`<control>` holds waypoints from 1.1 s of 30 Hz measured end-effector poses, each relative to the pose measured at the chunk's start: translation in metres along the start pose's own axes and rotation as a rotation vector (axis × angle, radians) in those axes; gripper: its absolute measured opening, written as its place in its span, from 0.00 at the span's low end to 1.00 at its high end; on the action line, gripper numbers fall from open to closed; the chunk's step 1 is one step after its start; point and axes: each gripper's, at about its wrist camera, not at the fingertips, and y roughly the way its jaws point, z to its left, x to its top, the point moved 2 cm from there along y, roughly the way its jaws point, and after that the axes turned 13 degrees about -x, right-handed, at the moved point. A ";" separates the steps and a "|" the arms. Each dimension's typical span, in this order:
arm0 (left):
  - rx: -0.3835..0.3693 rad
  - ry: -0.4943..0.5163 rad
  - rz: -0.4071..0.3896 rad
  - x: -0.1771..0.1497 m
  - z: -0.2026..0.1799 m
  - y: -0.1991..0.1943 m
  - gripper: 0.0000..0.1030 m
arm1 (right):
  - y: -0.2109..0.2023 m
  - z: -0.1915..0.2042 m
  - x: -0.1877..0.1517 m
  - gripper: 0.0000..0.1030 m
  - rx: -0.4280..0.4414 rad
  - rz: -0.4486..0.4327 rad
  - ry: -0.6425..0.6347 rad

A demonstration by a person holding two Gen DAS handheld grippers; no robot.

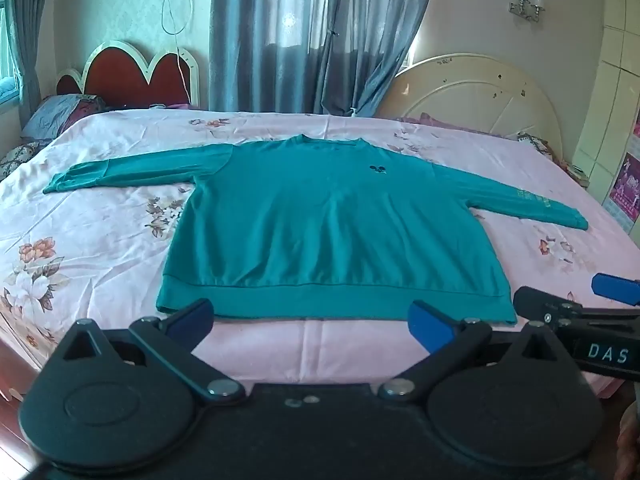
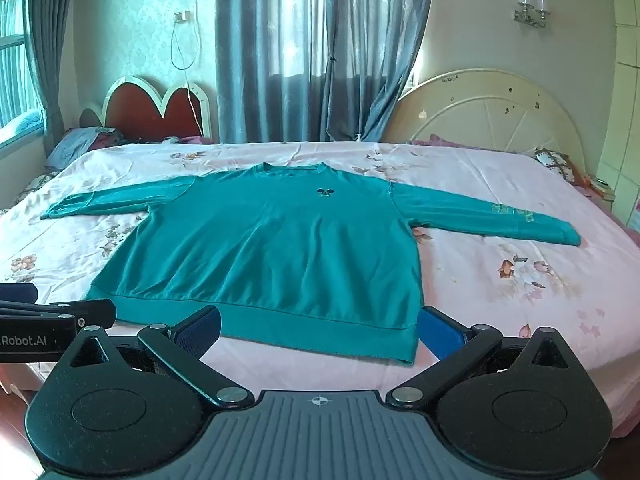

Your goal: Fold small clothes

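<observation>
Left gripper [image 1: 312, 322]: its 2 blue-padded fingers [image 1: 430, 326] are spread wide apart, with nothing between them; they hover above the near edge of the bed, just short of the sweatshirt's hem band and touching no cloth. Right gripper [image 2: 320, 328]: its 2 fingers [image 2: 442, 330] are likewise spread wide and empty, poised over the hem band near the garment's lower right corner; whether the pads touch the cloth cannot be told. Each gripper appears at the edge of the other's view, so the 2 are side by side, the left one to the left.

Teal sweatshirt [image 1: 332, 220]: a long-sleeved crew-neck garment lying flat and face up in the middle of the bed, hem toward the grippers, collar toward the far wall. Both sleeves extend outward to either side. A small dark emblem [image 2: 325, 193] sits on the chest; pale printed patches mark the right-hand sleeve [image 2: 512, 213].

Bedsheet [image 1: 100, 240]: pink with floral print, covering the whole bed beneath the garment.

Background: a red heart-shaped headboard [image 1: 132, 76] at far left, a cream round headboard [image 1: 476, 96] at far right, grey curtains [image 1: 312, 32] between them.
</observation>
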 end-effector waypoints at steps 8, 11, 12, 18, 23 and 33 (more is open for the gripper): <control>-0.008 -0.007 0.001 0.001 -0.002 0.005 1.00 | 0.000 0.000 0.001 1.00 -0.003 -0.002 0.007; -0.012 -0.006 -0.001 0.001 0.000 0.004 1.00 | -0.001 -0.002 -0.002 1.00 -0.002 -0.008 0.008; -0.013 -0.006 -0.002 0.001 0.001 0.002 1.00 | -0.001 0.000 -0.001 1.00 -0.001 -0.009 0.009; -0.004 -0.005 -0.008 0.002 0.003 0.000 1.00 | -0.001 0.005 0.002 1.00 0.002 -0.012 0.008; -0.002 -0.002 -0.012 0.005 0.005 0.000 1.00 | 0.000 0.006 0.003 1.00 0.004 -0.009 0.006; 0.002 0.002 -0.015 0.005 0.005 -0.001 1.00 | 0.001 0.007 0.003 1.00 0.005 -0.006 0.009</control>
